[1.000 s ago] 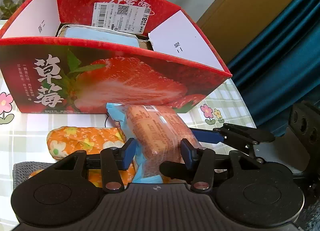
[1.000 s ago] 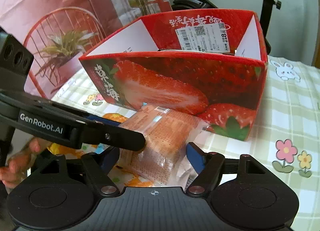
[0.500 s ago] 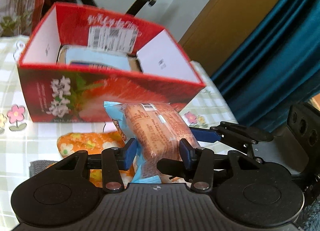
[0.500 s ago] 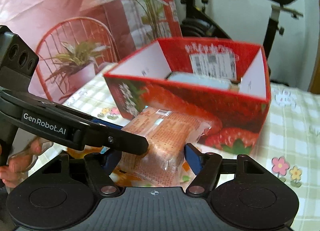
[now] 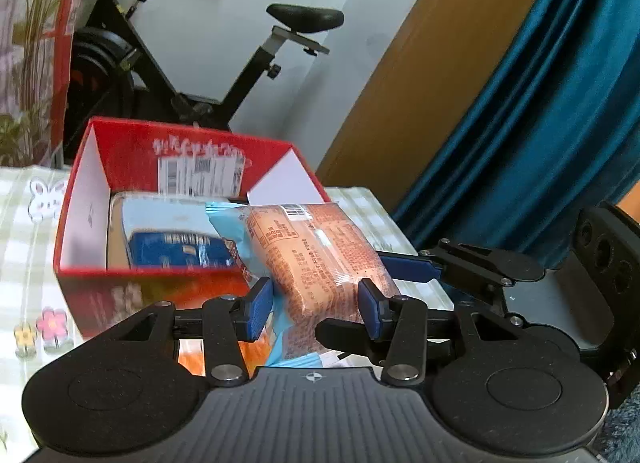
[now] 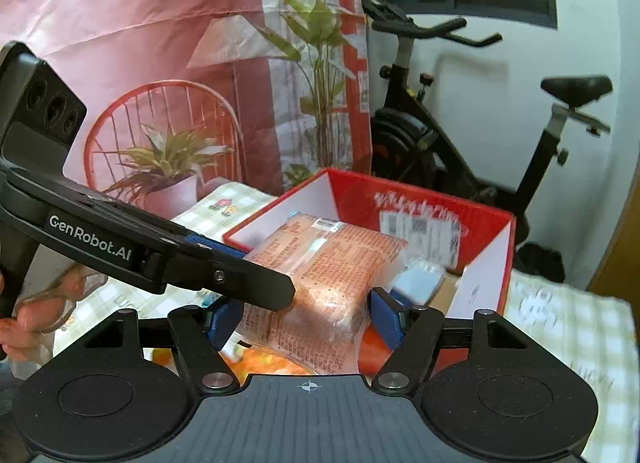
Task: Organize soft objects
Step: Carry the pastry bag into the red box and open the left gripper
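The red strawberry-printed box (image 5: 100, 295) stands open on the checked tablecloth (image 6: 568, 327), with an exercise bike (image 6: 420, 135) behind it, and it is already partly filled: a pale blue pack with a dark blue label (image 5: 172, 239) lies flat on its floor, so at least one soft thing looks to have been put away. The job in hand is the orange snack packet (image 5: 320, 259), a puffy sealed wrapper with a light blue edge, which hangs in the air in front of the box's near wall and about level with its rim, not yet inside. Both tools have it: the left gripper (image 5: 316, 303) pinches it across its narrower lower part, its blue pads pressed into the wrapper on either side, and the right gripper (image 6: 308, 323) clasps it across the wider face, its pads against both edges and the film bulging between them. Below the packet an orange flowered soft bundle (image 6: 256, 359) lies on the table in front of the box, only partly visible, and I'd judge it is waiting its turn. So by my reckoning the work is somewhere in the middle: one item stowed, one carried at the brink, and at least one more to pick up, though the near table is mostly hidden behind the tools.
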Tool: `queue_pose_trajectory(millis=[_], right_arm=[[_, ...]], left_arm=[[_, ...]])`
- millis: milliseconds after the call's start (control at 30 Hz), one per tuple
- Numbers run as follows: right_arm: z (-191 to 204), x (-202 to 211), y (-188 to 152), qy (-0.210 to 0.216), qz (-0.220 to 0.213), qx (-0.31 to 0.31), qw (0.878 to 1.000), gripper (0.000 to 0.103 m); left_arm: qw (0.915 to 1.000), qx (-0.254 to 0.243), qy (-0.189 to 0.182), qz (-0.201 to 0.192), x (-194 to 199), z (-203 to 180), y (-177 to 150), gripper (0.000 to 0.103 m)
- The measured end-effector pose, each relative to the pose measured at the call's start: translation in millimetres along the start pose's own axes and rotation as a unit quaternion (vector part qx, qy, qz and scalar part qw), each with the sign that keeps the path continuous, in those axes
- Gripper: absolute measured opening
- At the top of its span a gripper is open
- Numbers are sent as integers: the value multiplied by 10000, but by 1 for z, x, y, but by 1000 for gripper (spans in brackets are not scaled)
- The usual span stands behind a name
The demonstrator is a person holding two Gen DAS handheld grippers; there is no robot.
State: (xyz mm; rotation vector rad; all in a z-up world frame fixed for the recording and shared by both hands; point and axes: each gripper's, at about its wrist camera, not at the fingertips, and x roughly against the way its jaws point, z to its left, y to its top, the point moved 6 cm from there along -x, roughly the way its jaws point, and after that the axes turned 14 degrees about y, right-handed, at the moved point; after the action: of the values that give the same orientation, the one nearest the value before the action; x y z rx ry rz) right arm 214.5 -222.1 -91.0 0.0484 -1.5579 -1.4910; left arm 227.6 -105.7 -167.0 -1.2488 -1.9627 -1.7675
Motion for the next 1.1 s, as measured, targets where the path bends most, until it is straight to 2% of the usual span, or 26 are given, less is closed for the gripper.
queue_pose_trajectory(millis=[300, 567, 833, 1100], right_arm=[[-59, -35, 29, -96, 27, -28, 9999, 65], [-109, -89, 36, -168, 489, -135, 9986, 65], [-132, -135, 46, -322, 976, -134, 9946, 65], [-148, -156, 40, -600, 1311, -377, 9888, 61]], left_arm=[[10000, 72, -3, -24, -50, 16, 43, 52], [9991, 295, 86, 302, -107, 42, 63, 52], [9973, 467, 282, 493, -140, 61, 78, 52], [9963, 467, 461, 562, -157, 65, 84, 52]])
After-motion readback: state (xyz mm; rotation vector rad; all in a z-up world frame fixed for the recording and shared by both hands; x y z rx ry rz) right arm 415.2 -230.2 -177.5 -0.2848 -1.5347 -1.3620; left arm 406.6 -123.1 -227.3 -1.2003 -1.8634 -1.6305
